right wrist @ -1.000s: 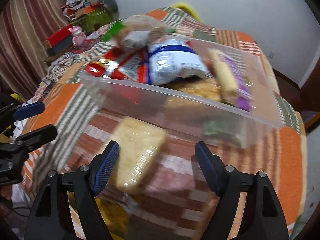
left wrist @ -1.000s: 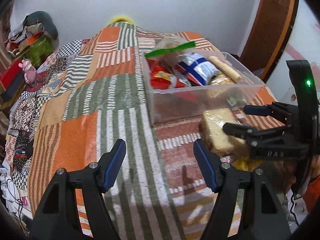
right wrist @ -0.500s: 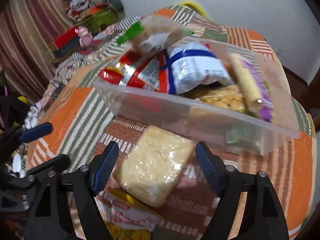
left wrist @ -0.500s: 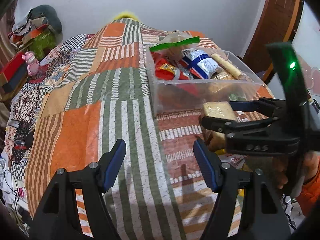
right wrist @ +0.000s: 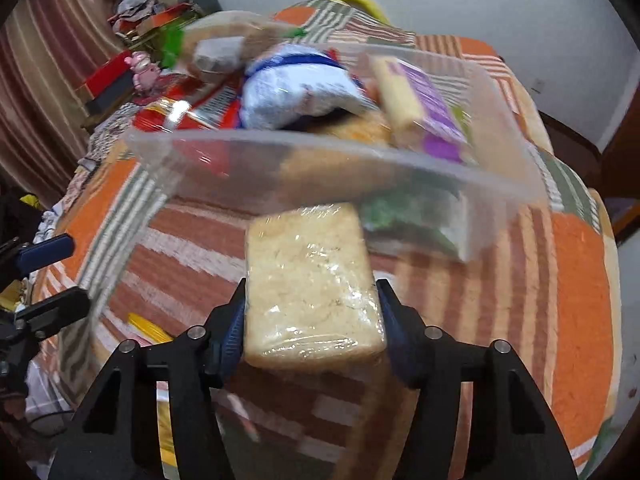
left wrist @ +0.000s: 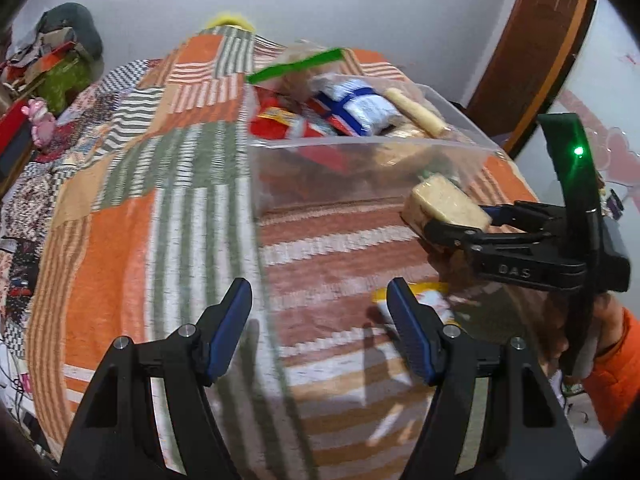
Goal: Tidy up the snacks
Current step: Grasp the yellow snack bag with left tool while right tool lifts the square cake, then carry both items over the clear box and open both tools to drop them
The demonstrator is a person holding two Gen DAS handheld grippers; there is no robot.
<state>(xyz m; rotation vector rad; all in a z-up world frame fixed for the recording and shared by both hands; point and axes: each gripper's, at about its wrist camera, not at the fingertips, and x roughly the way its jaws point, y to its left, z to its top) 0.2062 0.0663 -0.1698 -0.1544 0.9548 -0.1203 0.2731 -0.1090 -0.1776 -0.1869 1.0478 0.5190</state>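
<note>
My right gripper (right wrist: 312, 316) is shut on a plastic-wrapped block of pale noodles (right wrist: 310, 276) and holds it above the bedspread, just in front of the clear plastic bin (right wrist: 320, 152). The held block also shows in the left wrist view (left wrist: 446, 204), with the right gripper (left wrist: 456, 228) beside the bin's (left wrist: 360, 148) near corner. The bin holds several snack packs, among them a blue-white bag (right wrist: 296, 92) and a red pack (left wrist: 280, 120). My left gripper (left wrist: 320, 320) is open and empty over the bedspread, left of the right one.
A yellow snack packet (left wrist: 416, 300) lies on the striped patchwork bedspread (left wrist: 140, 220) under the right gripper; it also shows in the right wrist view (right wrist: 148, 328). Clutter and a pink toy (left wrist: 38, 120) sit at the far left. A wooden door frame (left wrist: 532, 52) stands behind the bin.
My right gripper closed on the noodle block and lifted it off the bedspread toward the bin, uncovering the yellow packet. My left gripper stayed open and shifted slightly.
</note>
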